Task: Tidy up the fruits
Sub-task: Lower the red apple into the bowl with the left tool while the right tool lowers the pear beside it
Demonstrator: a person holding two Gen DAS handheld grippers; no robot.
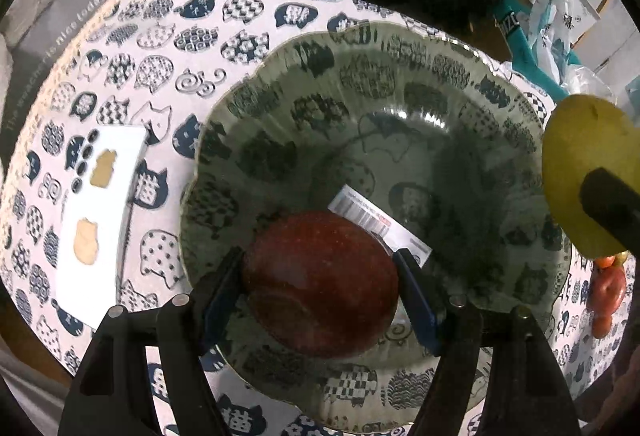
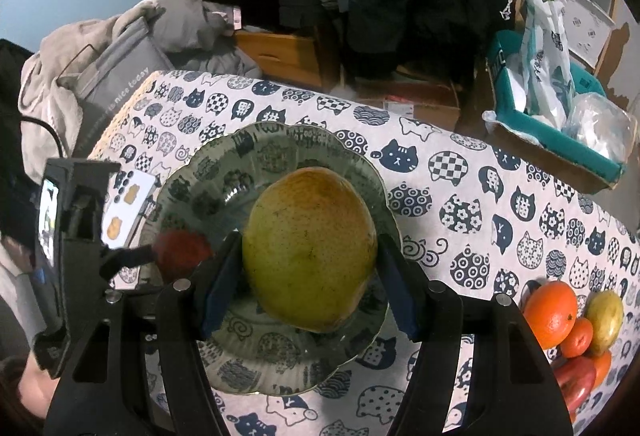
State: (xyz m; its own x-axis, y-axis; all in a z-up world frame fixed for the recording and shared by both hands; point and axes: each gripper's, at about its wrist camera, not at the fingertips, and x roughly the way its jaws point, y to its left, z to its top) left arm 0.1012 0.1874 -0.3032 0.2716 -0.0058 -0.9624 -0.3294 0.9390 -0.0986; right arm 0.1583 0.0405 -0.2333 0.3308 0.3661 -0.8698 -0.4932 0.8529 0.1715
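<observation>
Left claw (image 1: pixel 320 282) grips apple (image 1: pixel 320 284), pointing down | right claw (image 2: pixel 310 272) grips pear (image 2: pixel 310 248)

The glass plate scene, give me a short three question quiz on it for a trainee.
1. True or false: the left tongs hold a banana.
2. Which fruit do the right tongs hold? A) orange B) yellow-green pear C) tomato
3. Fill in: the white barcode label lies inside the ____.

Key:
1. False; they grip a red apple over the glass plate.
2. B, the yellow-green pear.
3. Glass plate.
</observation>
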